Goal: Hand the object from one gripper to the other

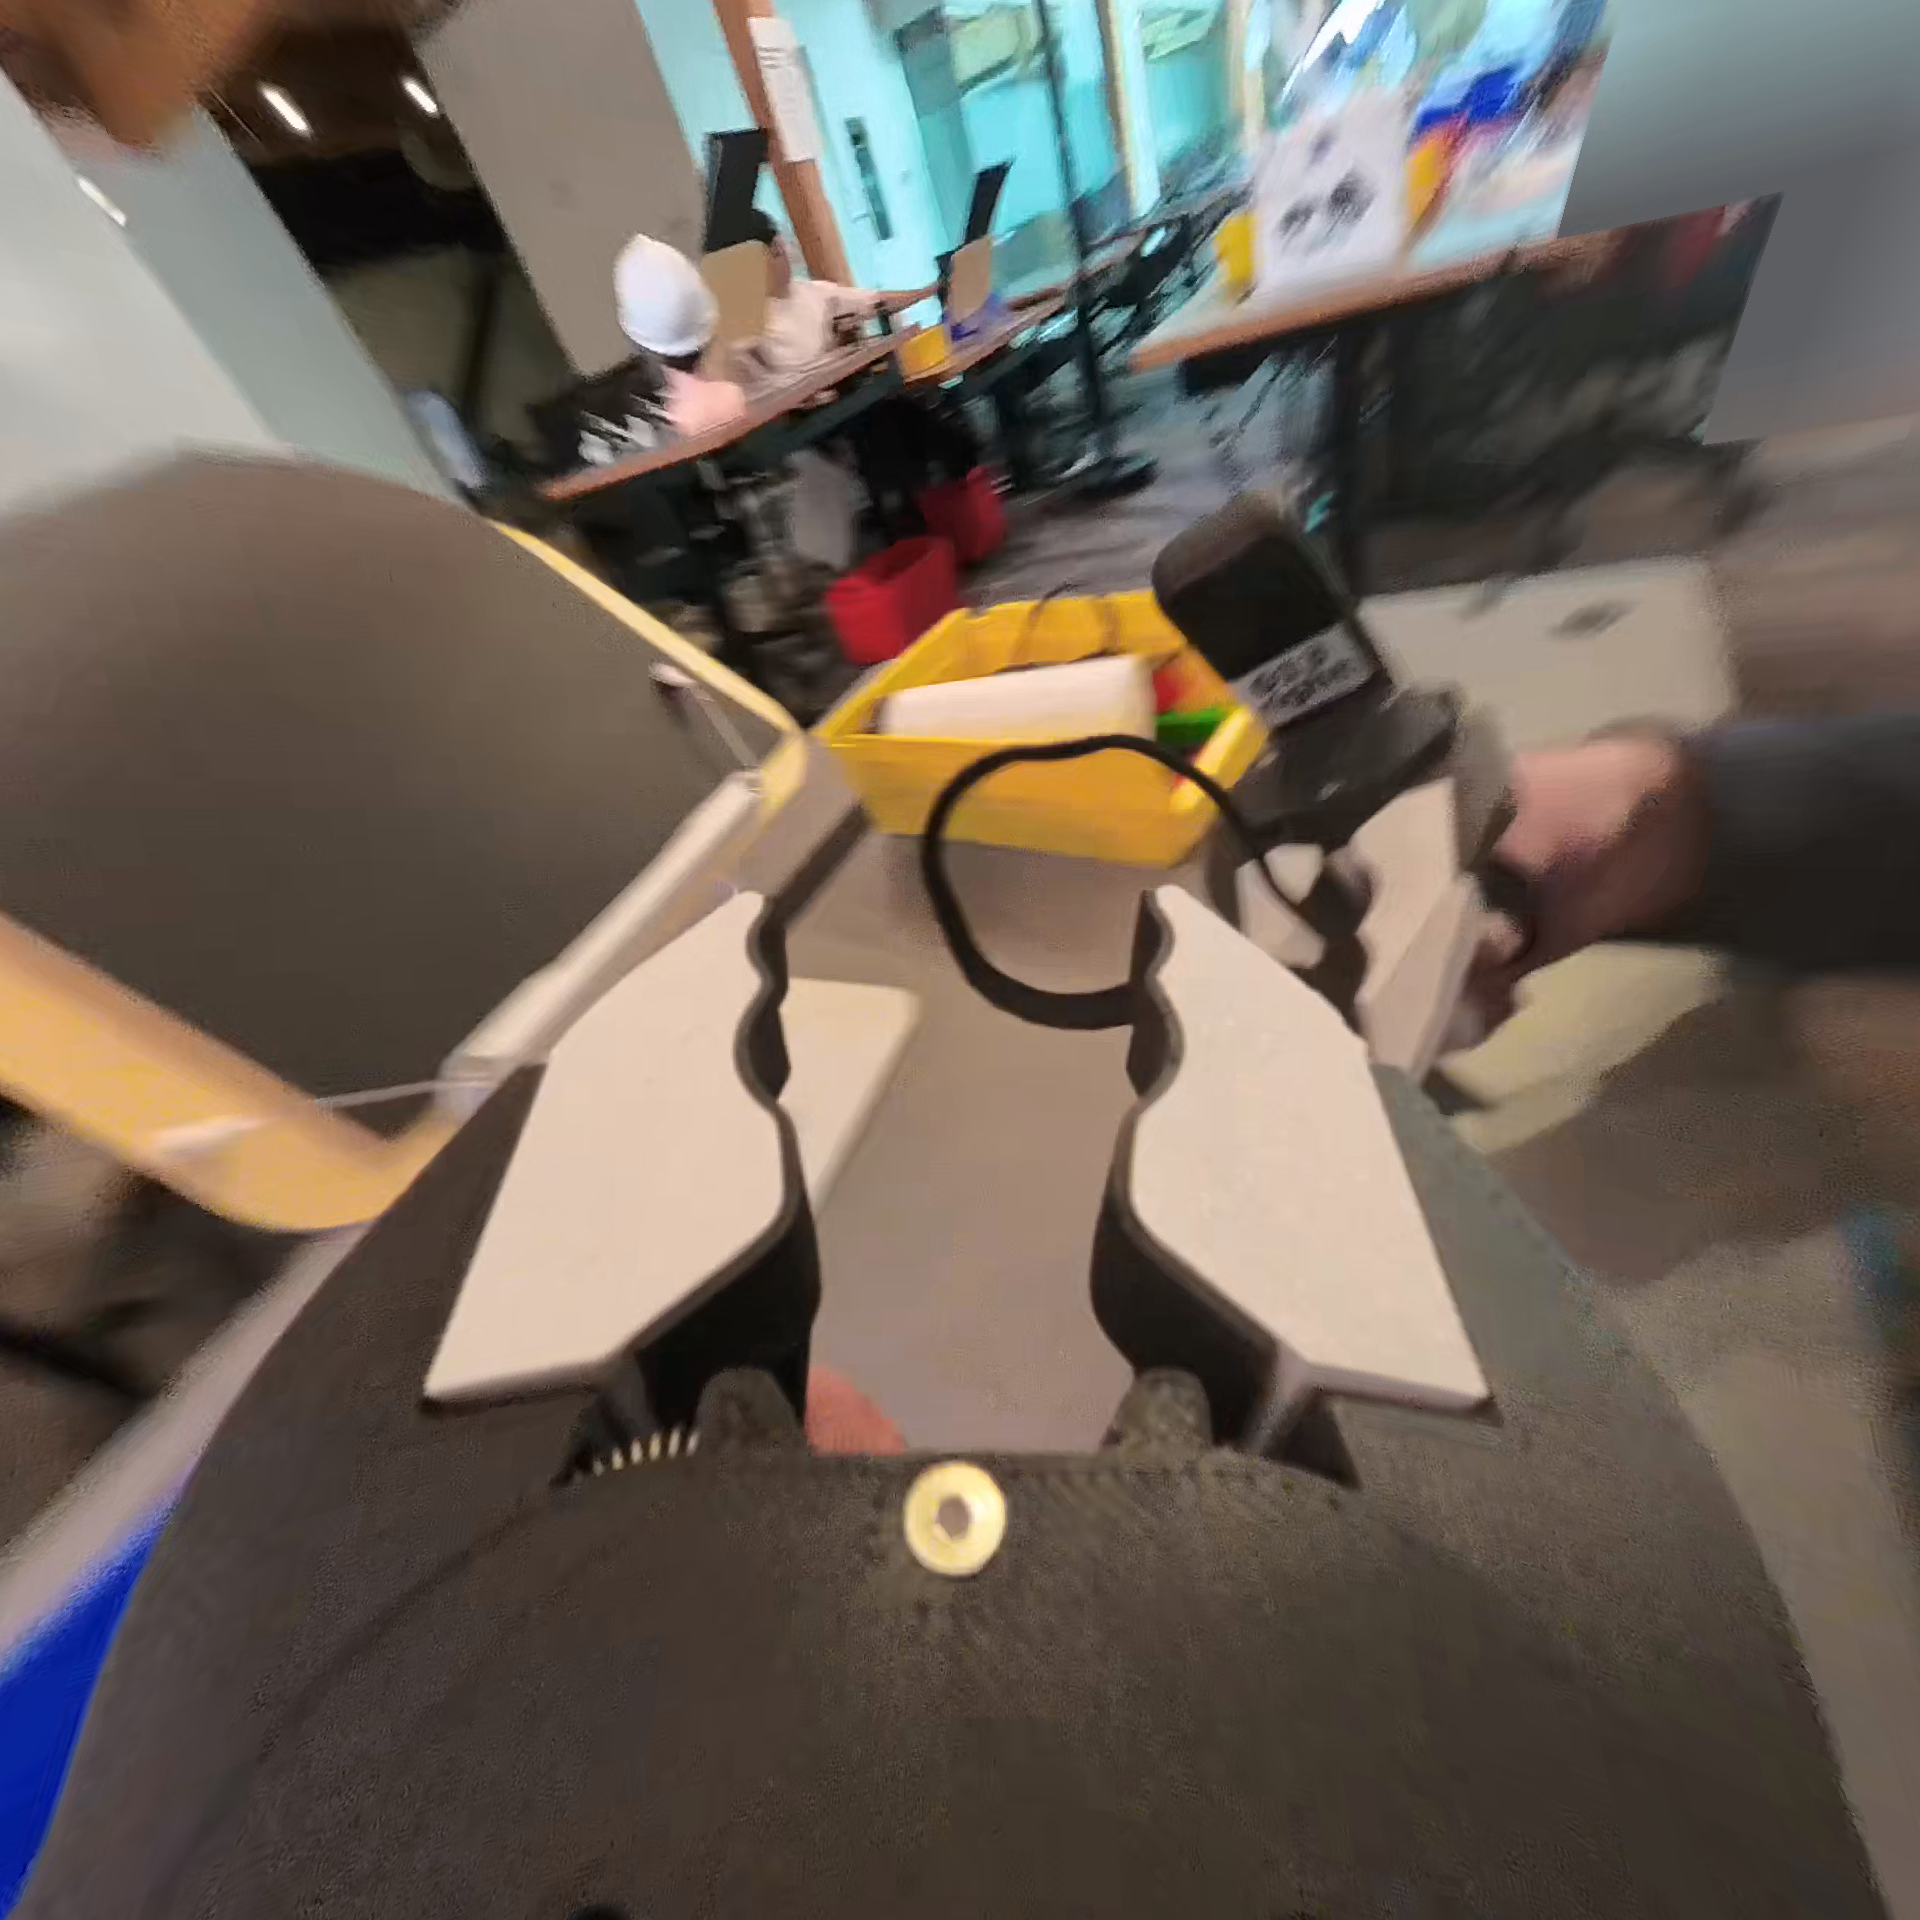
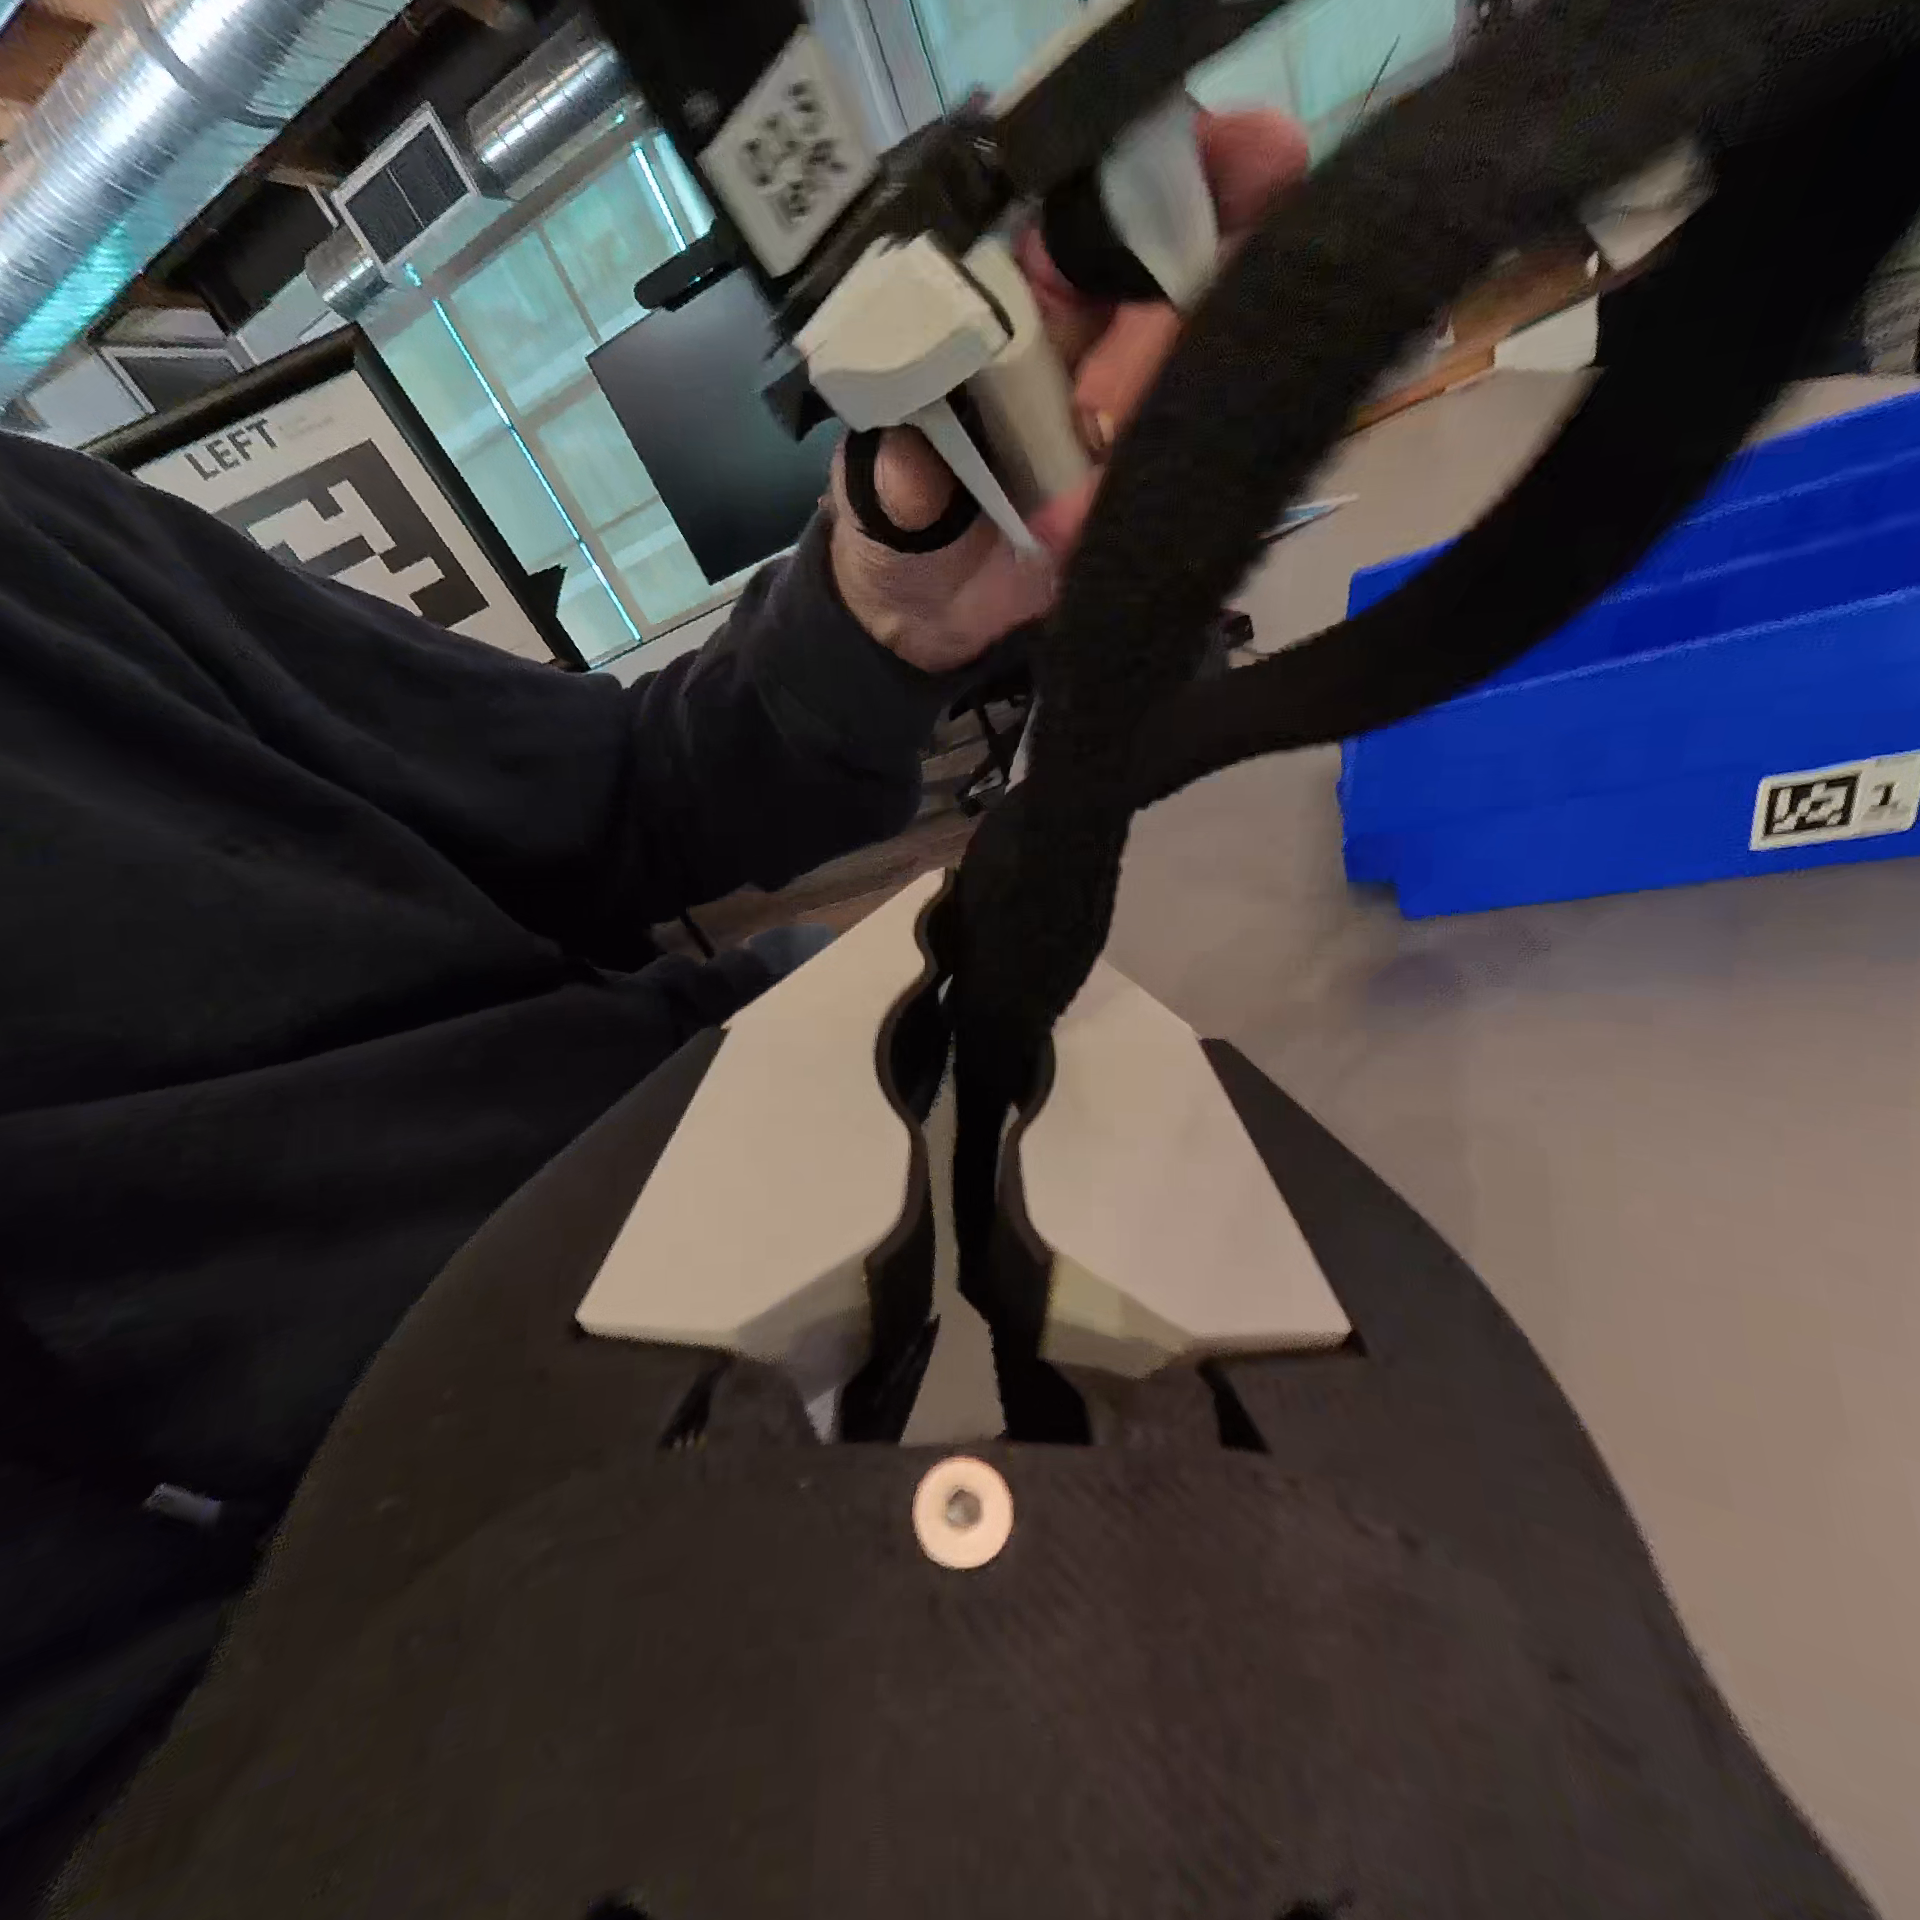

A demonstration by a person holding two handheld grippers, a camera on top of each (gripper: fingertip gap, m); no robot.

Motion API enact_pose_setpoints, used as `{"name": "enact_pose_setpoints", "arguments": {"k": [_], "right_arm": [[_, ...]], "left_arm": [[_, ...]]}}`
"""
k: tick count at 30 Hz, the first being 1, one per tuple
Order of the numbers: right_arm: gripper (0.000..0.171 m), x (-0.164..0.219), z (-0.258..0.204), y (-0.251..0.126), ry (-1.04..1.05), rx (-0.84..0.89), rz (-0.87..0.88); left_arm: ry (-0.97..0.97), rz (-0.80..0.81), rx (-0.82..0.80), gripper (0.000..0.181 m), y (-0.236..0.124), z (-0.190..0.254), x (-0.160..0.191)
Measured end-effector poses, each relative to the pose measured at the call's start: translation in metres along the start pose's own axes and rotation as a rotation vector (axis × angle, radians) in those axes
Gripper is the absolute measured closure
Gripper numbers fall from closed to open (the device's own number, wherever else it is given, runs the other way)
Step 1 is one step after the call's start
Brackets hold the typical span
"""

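At centre of the right wrist view, the right tool (image 2: pixel 961 1039) pinches a black loop (image 2: pixel 1049 862) that runs to upper right; at centre of the left wrist view, the left tool (image 1: pixel 961 956) gapes wide, empty; yellow bin (image 1: pixel 1039 800) beyond on the table (image 1: pixel 1455 644); blue bin (image 2: pixel 1642 727) at right.
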State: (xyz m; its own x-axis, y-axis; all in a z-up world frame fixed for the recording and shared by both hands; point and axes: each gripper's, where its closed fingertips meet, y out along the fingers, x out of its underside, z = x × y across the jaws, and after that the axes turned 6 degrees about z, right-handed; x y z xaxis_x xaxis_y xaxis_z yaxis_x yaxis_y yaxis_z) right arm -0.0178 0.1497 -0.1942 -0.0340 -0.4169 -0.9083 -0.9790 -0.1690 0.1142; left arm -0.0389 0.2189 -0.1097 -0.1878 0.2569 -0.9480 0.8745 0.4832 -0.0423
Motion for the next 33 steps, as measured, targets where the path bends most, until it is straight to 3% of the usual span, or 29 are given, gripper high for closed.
{"name": "enact_pose_setpoints", "arguments": {"k": [3,5,12,15,16,18,20,22,23,25,27,30,33], "right_arm": [[0.171,0.01,-0.003,-0.002,0.081,-0.033,-0.04],[0.171,0.018,-0.008,0.0,0.121,-0.066,-0.087],[0.171,0.048,-0.035,0.01,0.163,-0.154,-0.282],[0.171,0.059,-0.05,0.015,0.172,-0.207,-0.353],[0.171,0.061,-0.053,0.016,0.175,-0.216,-0.369],[0.171,0.062,-0.054,0.017,0.182,-0.22,-0.376],[0.171,0.059,-0.052,0.016,0.183,-0.208,-0.357],[0.171,0.053,-0.046,0.014,0.172,-0.174,-0.323],[0.16,0.05,-0.042,0.012,0.158,-0.148,-0.304],[0.119,0.043,-0.03,0.007,0.123,-0.065,-0.281],[0.101,0.033,-0.023,-0.001,0.057,-0.002,-0.243],[0.088,0.008,-0.012,-0.015,-0.115,0.101,-0.148],[0.088,-0.005,-0.006,-0.024,-0.221,0.158,-0.098]], "left_arm": [[0.597,-0.125,-0.105,0.112,-0.009,0.013,-0.007],[0.948,-0.196,-0.057,0.109,-0.003,0.039,-0.005],[1.106,-0.412,0.293,0.076,0.014,0.081,0.071],[1.085,-0.419,0.361,0.089,0.018,0.093,0.086],[1.089,-0.427,0.37,0.101,0.019,0.095,0.089],[1.068,-0.407,0.389,0.143,0.019,0.102,0.09],[1.039,-0.415,0.377,0.173,0.019,0.102,0.093],[1.023,-0.414,0.314,0.179,0.022,0.097,0.094],[1.008,-0.424,0.283,0.179,0.023,0.092,0.096],[0.938,-0.444,0.224,0.18,0.023,0.081,0.097],[0.806,-0.451,0.163,0.18,0.023,0.069,0.097],[0.535,-0.42,0.11,0.18,0.022,0.06,0.09],[0.234,-0.339,0.12,0.18,0.023,0.062,0.077]]}}
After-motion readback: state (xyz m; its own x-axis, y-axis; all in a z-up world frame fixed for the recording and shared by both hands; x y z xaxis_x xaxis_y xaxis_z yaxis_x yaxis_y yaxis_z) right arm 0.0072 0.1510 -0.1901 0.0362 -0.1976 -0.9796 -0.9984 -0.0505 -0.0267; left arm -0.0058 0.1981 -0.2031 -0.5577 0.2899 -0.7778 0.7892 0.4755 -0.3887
